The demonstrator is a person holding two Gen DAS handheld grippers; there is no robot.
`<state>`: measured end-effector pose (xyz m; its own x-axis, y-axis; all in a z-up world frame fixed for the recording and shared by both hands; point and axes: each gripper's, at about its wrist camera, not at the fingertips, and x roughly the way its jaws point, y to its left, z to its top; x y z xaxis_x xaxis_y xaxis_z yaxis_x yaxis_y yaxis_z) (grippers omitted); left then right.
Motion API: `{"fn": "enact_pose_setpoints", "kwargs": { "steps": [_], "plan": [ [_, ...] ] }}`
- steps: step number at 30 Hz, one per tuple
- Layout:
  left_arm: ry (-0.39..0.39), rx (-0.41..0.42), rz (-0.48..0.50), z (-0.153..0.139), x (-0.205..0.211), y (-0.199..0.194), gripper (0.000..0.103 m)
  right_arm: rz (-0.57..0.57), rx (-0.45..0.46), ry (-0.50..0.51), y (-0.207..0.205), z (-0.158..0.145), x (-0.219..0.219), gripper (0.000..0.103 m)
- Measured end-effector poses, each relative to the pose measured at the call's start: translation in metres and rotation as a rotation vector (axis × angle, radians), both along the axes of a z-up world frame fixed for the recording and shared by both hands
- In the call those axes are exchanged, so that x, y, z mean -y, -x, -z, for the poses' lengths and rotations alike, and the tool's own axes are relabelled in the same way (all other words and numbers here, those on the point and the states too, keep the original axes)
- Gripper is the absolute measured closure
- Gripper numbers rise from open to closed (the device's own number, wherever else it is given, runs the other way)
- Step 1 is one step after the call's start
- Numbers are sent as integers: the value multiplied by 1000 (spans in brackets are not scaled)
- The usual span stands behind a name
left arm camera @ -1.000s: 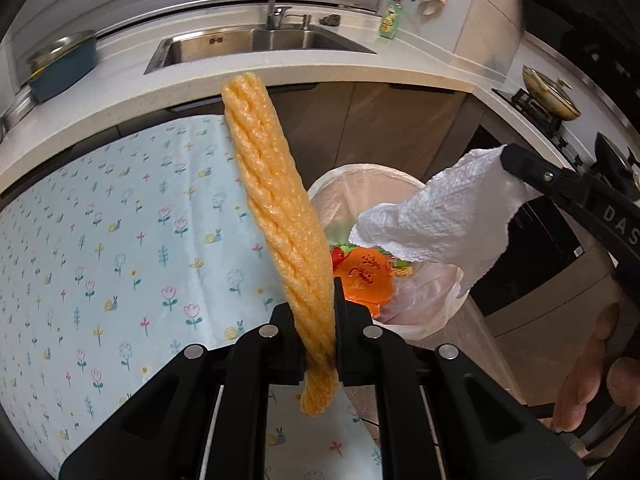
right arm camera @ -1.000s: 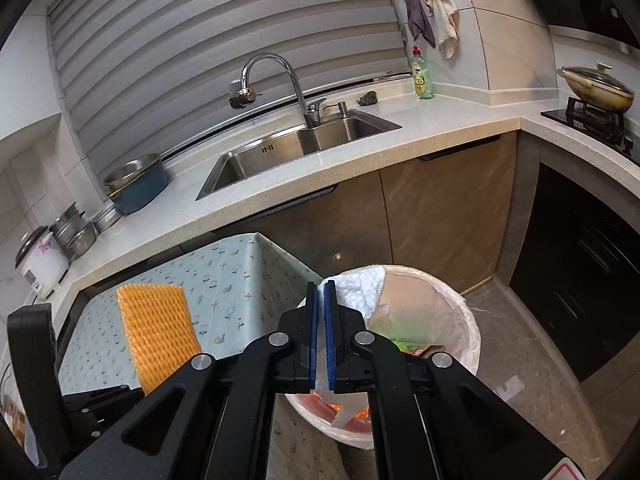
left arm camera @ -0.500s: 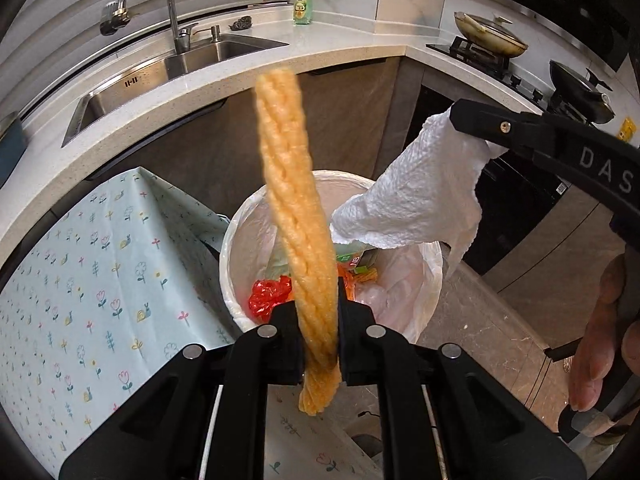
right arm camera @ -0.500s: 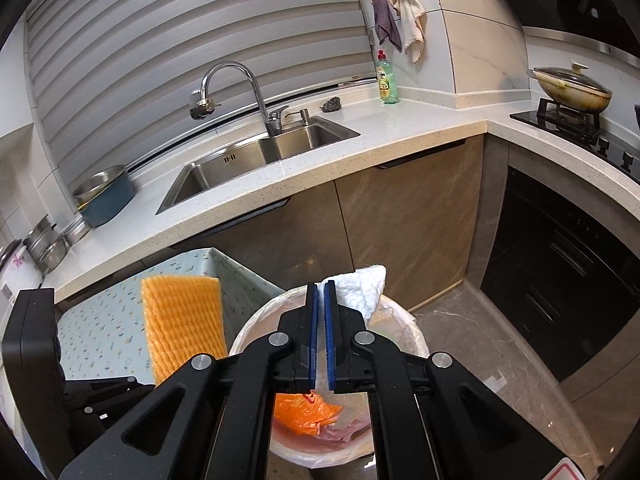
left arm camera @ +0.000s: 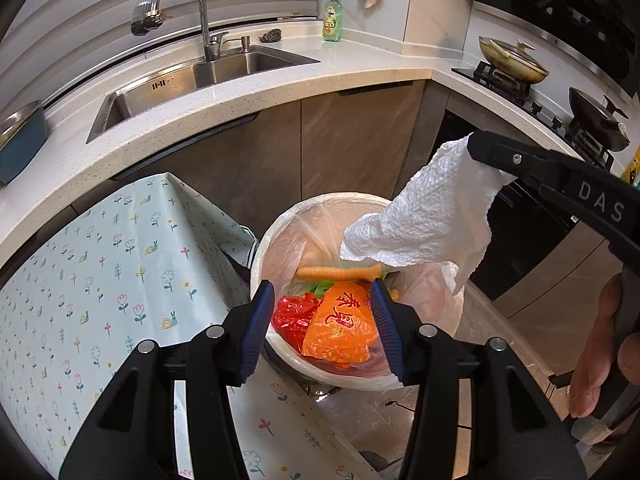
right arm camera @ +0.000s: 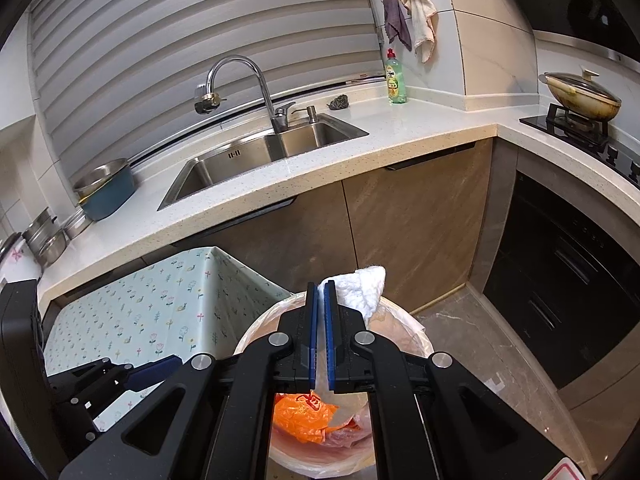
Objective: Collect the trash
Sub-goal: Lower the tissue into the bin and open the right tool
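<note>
My left gripper (left arm camera: pixel 322 312) is open and empty above the white lined trash bin (left arm camera: pixel 280 236). The orange foam net (left arm camera: pixel 340 272) lies across the trash inside the bin, over an orange bag (left arm camera: pixel 340 328) and a red bag (left arm camera: pixel 294 316). My right gripper (right arm camera: pixel 321 300) is shut on a white paper towel (right arm camera: pixel 362 286) and holds it over the bin (right arm camera: pixel 416 328). In the left wrist view the towel (left arm camera: pixel 424 220) hangs from the right gripper's fingers (left arm camera: pixel 504 156) above the bin's right side.
A table with a floral cloth (left arm camera: pixel 100 264) stands left of the bin. Behind are the counter with sink (right arm camera: pixel 260 152), faucet, soap bottle (right arm camera: pixel 395 80) and a blue pot (right arm camera: pixel 106 188). A stove with pans (right arm camera: pixel 580 92) is at the right. The oven front (right arm camera: pixel 572 264) is right of the bin.
My left gripper has opened and let go of the orange foam net, which has dropped into the bin. My right gripper still holds the towel over the bin.
</note>
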<state>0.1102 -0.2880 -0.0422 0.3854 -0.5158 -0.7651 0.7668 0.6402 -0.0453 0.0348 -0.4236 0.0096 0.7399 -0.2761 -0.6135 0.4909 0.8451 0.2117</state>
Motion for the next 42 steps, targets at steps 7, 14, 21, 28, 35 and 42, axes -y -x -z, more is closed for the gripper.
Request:
{"fn": "enact_pose_setpoints", "kwargs": {
  "steps": [7, 14, 21, 28, 35, 42],
  "plan": [
    [7, 9, -19, -3, -5, 0, 56, -13, -3, 6, -4, -2, -3, 99],
    [12, 18, -31, -7, -8, 1, 56, -25, -6, 9, -9, -1, -10, 99],
    [15, 19, -41, -8, -13, -2, 56, -35, -12, 10, -12, 0, -14, 99],
    [21, 21, -51, -11, -17, -2, 56, -43, -16, 13, -15, 0, -19, 99],
    [28, 20, -66, -14, -23, -5, 56, -53, -21, 20, -18, -1, -23, 99],
    [30, 21, -87, -16, -28, -7, 54, -50, -31, 30, -19, -2, -26, 88]
  ]
}}
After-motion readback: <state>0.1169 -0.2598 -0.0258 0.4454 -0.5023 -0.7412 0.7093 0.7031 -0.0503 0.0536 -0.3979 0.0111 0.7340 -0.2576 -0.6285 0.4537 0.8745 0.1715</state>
